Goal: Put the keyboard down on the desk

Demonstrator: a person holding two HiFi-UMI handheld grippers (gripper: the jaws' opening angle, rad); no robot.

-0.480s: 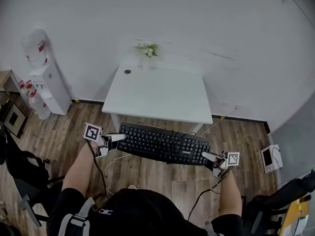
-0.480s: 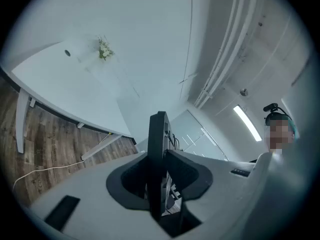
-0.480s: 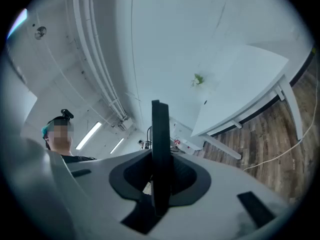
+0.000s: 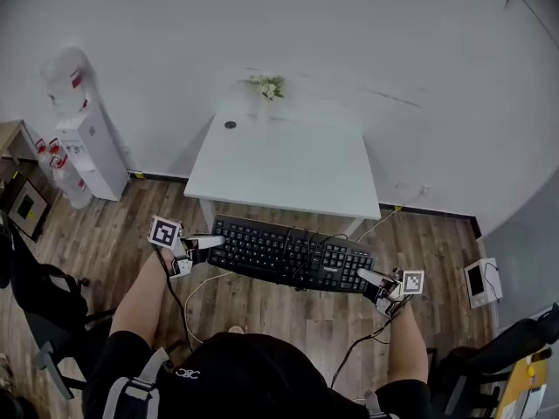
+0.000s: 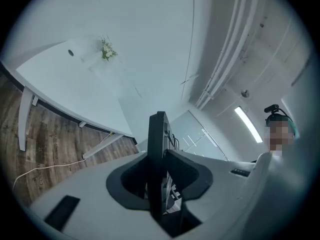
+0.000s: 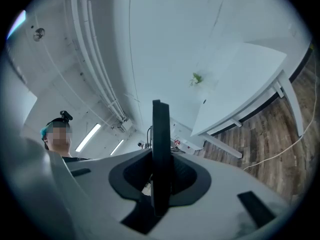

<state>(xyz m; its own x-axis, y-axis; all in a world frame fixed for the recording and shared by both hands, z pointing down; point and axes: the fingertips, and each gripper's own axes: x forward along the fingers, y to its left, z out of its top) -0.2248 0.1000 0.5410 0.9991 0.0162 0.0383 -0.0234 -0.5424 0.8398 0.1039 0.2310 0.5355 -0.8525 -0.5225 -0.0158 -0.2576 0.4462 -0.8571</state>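
A black keyboard [image 4: 291, 255] hangs level in the air over the wood floor, just short of the white desk [image 4: 279, 168]. My left gripper [image 4: 208, 242] is shut on its left end, my right gripper [image 4: 365, 277] on its right end. In the left gripper view the keyboard [image 5: 157, 159] shows edge-on, pinched between the grey jaws. The right gripper view gives the same edge-on keyboard [image 6: 161, 154] clamped between the jaws, with the desk [image 6: 245, 79] off to the right. A cable trails from the keyboard's back edge.
A small vase of flowers [image 4: 265, 87] stands at the desk's far edge, with a dark round grommet [image 4: 230, 125] near its back left corner. A water dispenser [image 4: 83, 138] stands left by the wall. Black chairs [image 4: 39, 295] flank me on both sides. Cables lie on the floor.
The keyboard and both grippers have shifted slightly toward the desk; the grip on both ends is unchanged.
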